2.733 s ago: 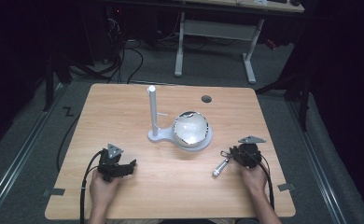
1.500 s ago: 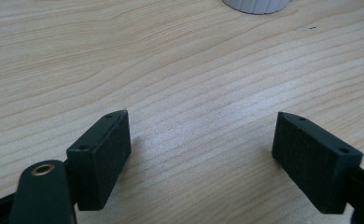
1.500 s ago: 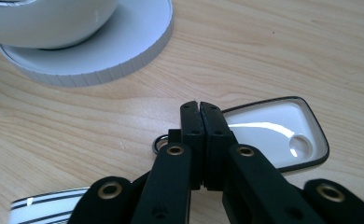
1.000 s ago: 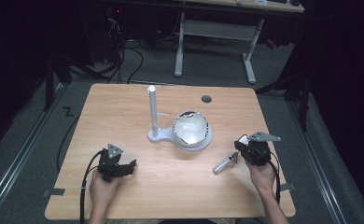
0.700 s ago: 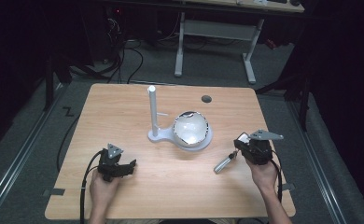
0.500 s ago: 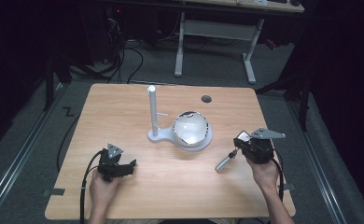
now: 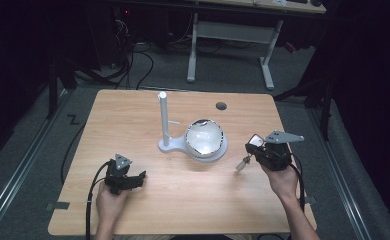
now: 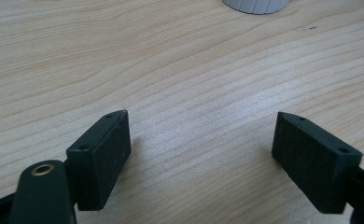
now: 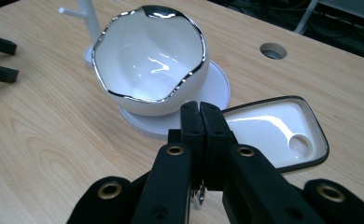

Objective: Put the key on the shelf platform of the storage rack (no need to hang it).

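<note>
Small metal piece pinched in right gripper, near white bowl. Left gripper spread wide over table.

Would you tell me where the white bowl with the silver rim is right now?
In the high view the white bowl sits on the white stand base at mid-table, right of the post, left of the right gripper.

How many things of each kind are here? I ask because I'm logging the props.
Grippers: 2, the left gripper and the right gripper
White bowl: 1
White stand: 1
Key fob: 1, held by the right gripper
Total: 5
</note>
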A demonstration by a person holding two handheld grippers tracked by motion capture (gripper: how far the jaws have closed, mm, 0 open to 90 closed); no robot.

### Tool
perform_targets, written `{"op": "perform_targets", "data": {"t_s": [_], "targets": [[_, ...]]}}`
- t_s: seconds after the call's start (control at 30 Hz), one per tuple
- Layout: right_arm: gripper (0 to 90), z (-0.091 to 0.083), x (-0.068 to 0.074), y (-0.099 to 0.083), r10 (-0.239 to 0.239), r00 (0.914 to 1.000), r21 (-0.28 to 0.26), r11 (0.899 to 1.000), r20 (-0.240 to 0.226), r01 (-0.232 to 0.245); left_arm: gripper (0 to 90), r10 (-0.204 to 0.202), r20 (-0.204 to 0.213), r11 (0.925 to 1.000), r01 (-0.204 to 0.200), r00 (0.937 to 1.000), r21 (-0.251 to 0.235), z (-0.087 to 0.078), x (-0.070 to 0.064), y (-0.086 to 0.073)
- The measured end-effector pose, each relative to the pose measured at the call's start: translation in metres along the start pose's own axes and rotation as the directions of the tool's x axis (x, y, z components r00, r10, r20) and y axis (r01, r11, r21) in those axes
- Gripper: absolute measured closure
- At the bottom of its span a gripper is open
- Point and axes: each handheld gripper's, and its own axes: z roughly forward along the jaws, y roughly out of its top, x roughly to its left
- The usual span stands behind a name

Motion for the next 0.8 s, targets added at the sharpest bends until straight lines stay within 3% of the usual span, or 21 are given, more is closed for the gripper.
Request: {"op": "perform_targets", "data": {"t_s": [0.27,0.8], "targets": [[90.0,-0.002,0.008,0.017,-0.047,0.9984,-0.027,0.999,-0.033,0.046,19.9,-0.003,-0.001,1.0,0.003,1.0,0.0,0.0,0.0,0.0],[90.0,0.005,0.02,0.045,-0.079,0.9911,-0.057,0.996,-0.107,0.073,19.9,-0.003,-0.002,1.0,0.003,1.0,-0.001,0.0,0.0,0.0]]}}
